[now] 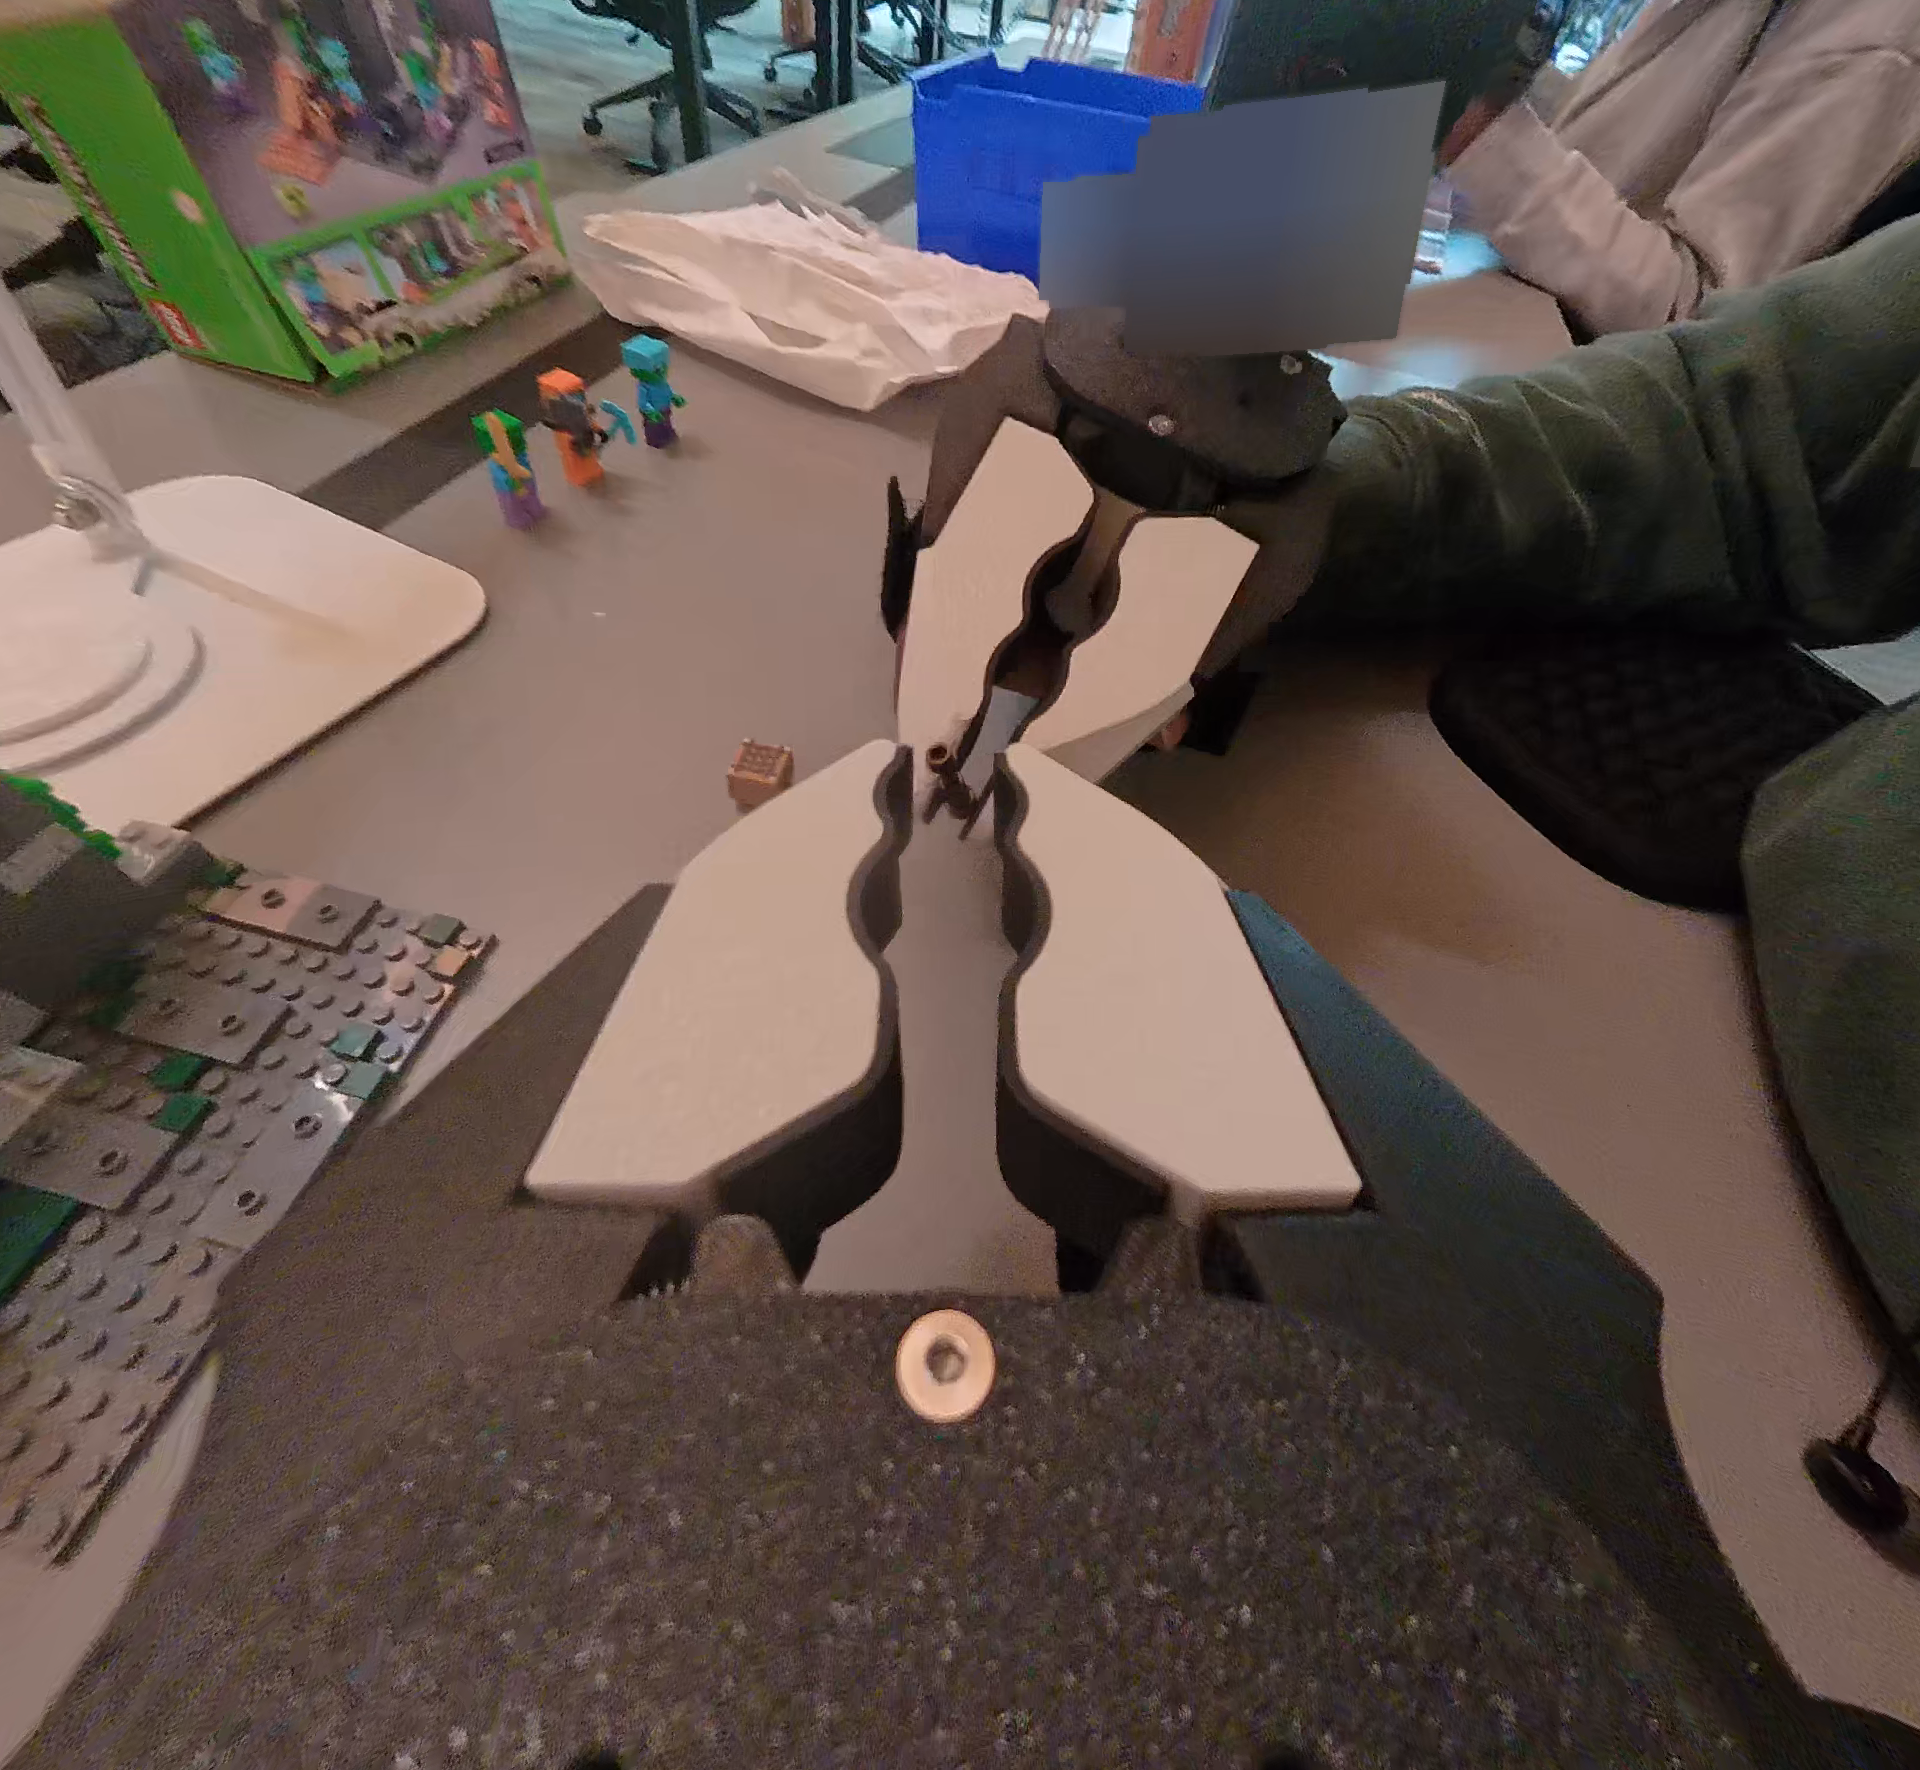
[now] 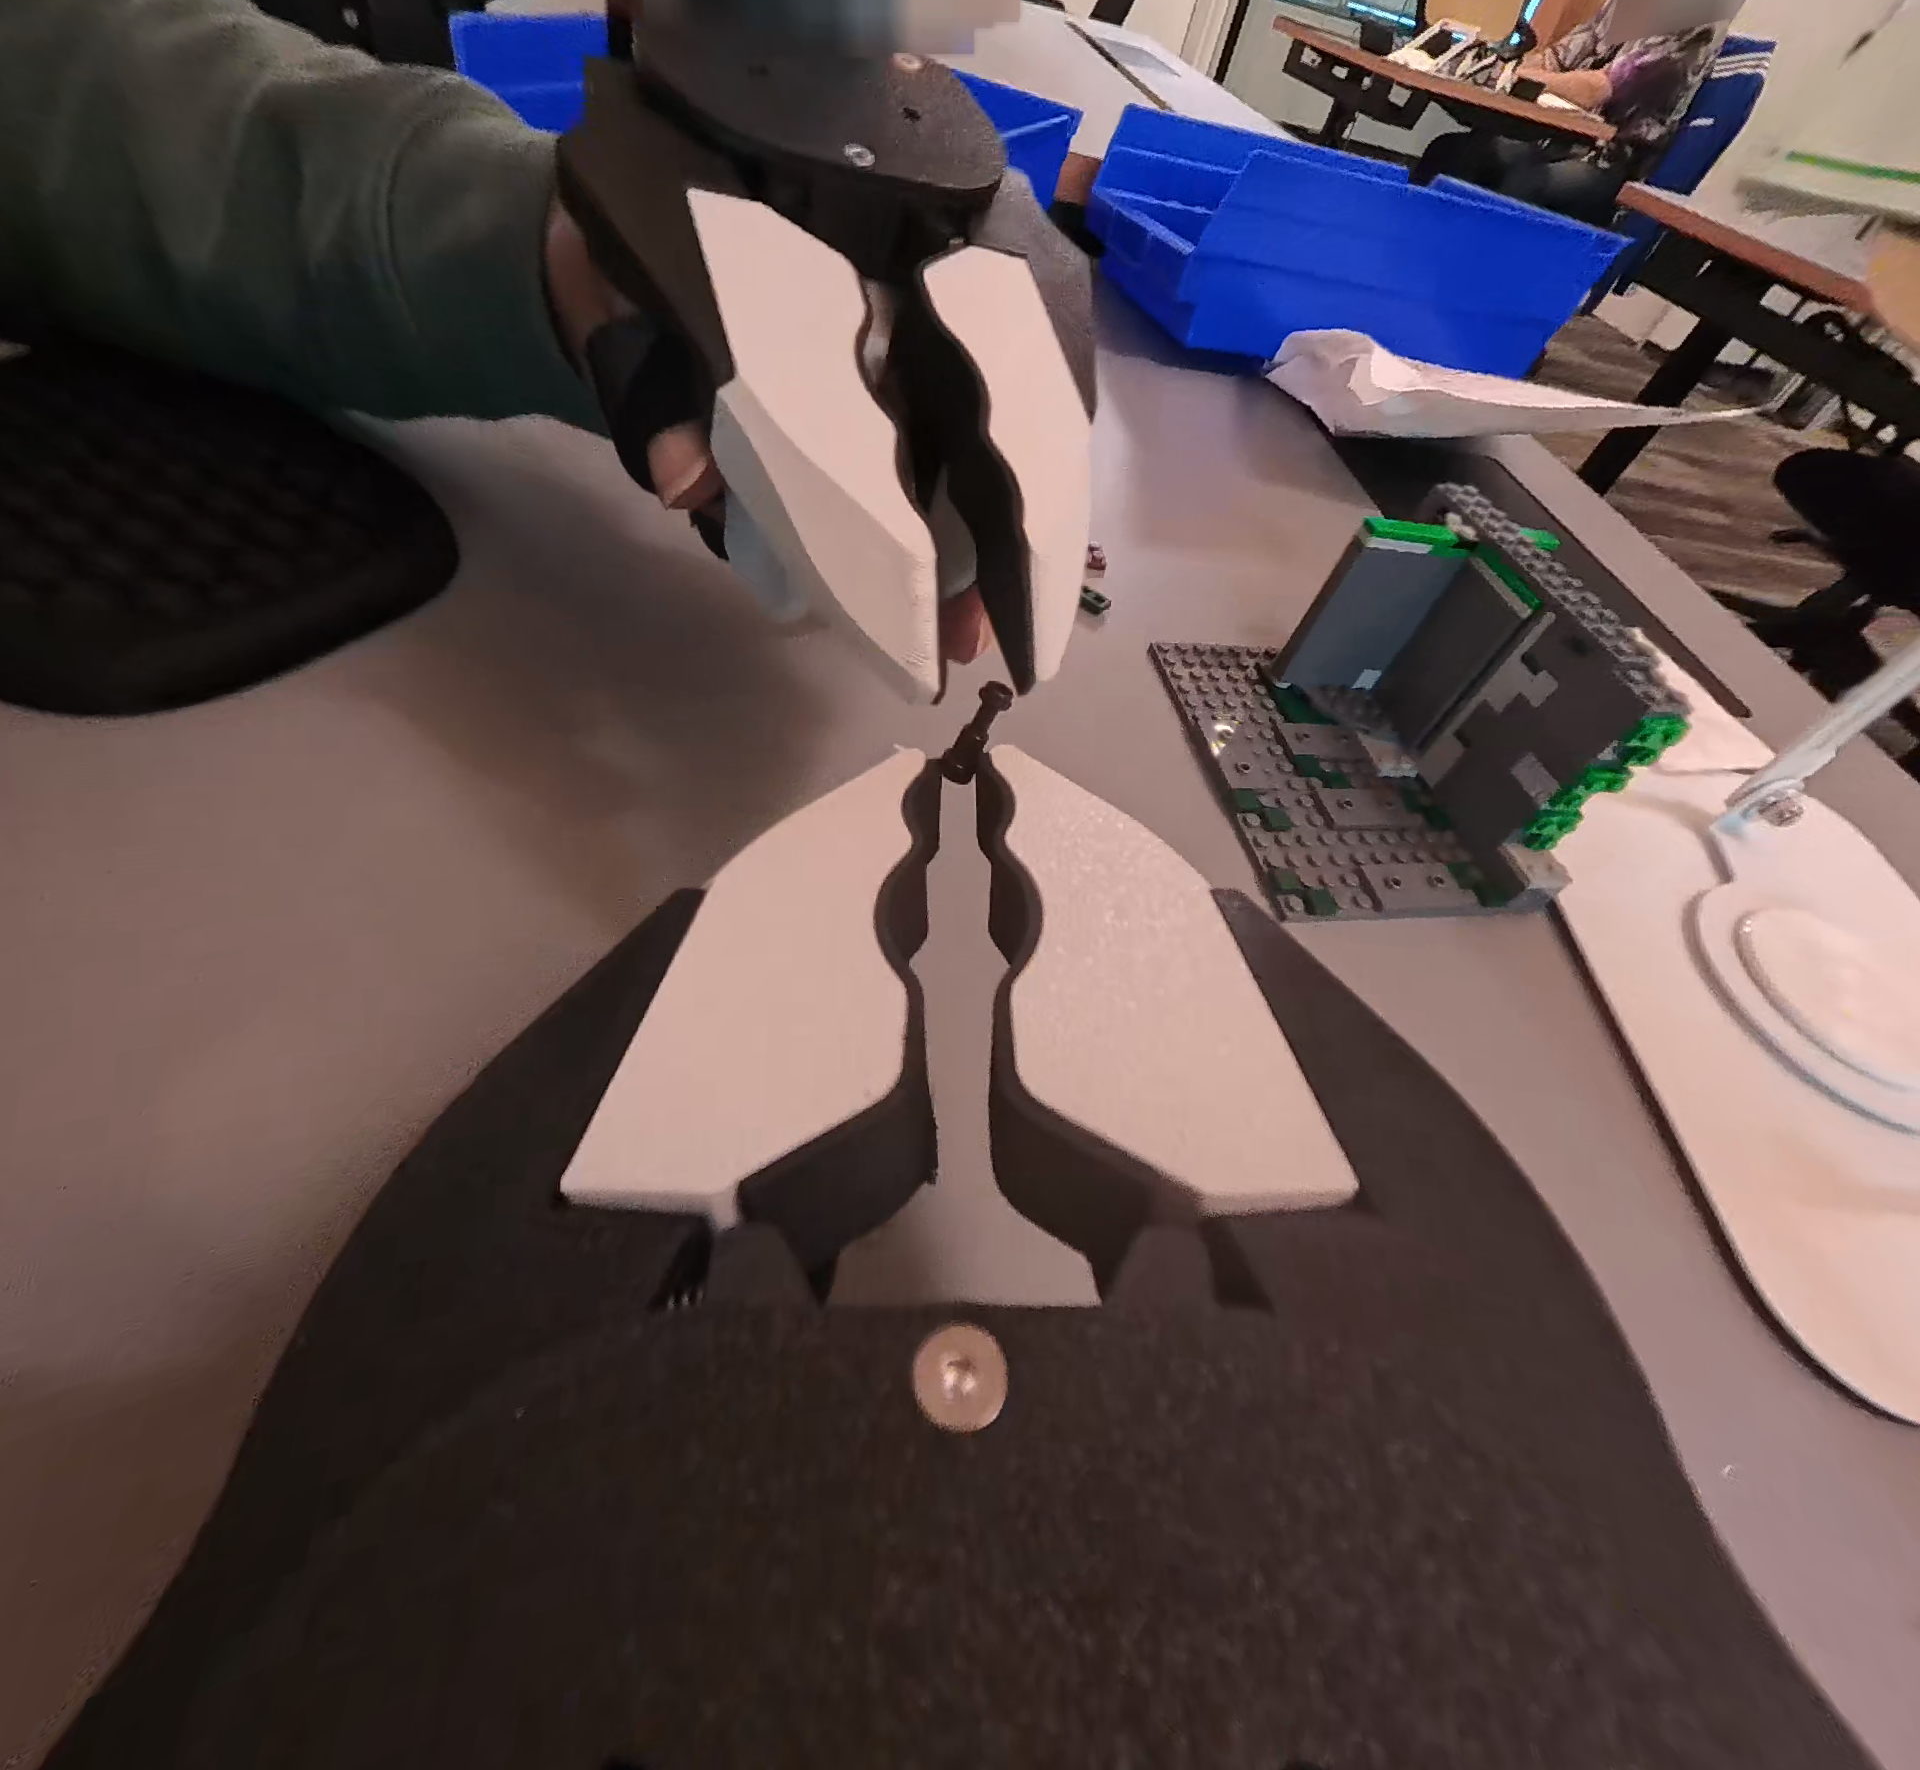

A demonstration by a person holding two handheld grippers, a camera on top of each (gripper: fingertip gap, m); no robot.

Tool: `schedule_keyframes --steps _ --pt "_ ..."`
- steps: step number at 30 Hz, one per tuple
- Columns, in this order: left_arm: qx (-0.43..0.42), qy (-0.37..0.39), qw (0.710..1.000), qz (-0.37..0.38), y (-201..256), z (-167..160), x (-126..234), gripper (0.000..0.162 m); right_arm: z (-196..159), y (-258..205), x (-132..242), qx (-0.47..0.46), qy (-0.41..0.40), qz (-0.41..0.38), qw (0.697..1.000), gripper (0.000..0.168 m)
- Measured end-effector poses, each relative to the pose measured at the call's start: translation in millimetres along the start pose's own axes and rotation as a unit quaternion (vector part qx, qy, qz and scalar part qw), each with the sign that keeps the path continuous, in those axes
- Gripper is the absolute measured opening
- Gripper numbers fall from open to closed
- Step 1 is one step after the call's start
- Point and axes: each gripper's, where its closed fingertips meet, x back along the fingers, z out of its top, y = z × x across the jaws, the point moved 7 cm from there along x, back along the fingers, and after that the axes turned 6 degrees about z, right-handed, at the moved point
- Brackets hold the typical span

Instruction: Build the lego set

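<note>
- The right gripper (image 2: pixel 958 764) has its fingers clamped on a small dark rod piece (image 2: pixel 971 733), which pokes out past the tips at 12 o'clock in the right wrist view.
- The left gripper (image 1: pixel 951 764) faces it tip to tip; its fingers stand slightly apart, and whether they touch the piece cannot be told.
- The half-built set (image 2: pixel 1455 733) sits on the counter (image 2: pixel 520 785) at 2 o'clock, well apart from both grippers.
- The step appears to be handing over or re-gripping the piece: line both tips along the rod, close the left firmly before the right loosens, and stay low over the counter, since so slim a part slips easily.
</note>
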Motion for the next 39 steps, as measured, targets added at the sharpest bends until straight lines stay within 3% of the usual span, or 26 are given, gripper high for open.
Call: schedule_keyframes --steps 11,21,39 --pt "-0.043 -0.041 0.998 0.024 -5 -5 -4 0.005 -8 2 -3 0.036 -0.039 -0.028 0.998 0.007" --pt "-0.061 -0.128 0.982 0.126 -53 -45 -16 0.005 -29 19 6 -0.019 -0.071 -0.033 0.997 0.011" --pt "-0.083 -0.170 0.976 0.106 -50 -58 -20 0.008 -34 24 7 -0.039 -0.071 -0.039 0.996 0.010"
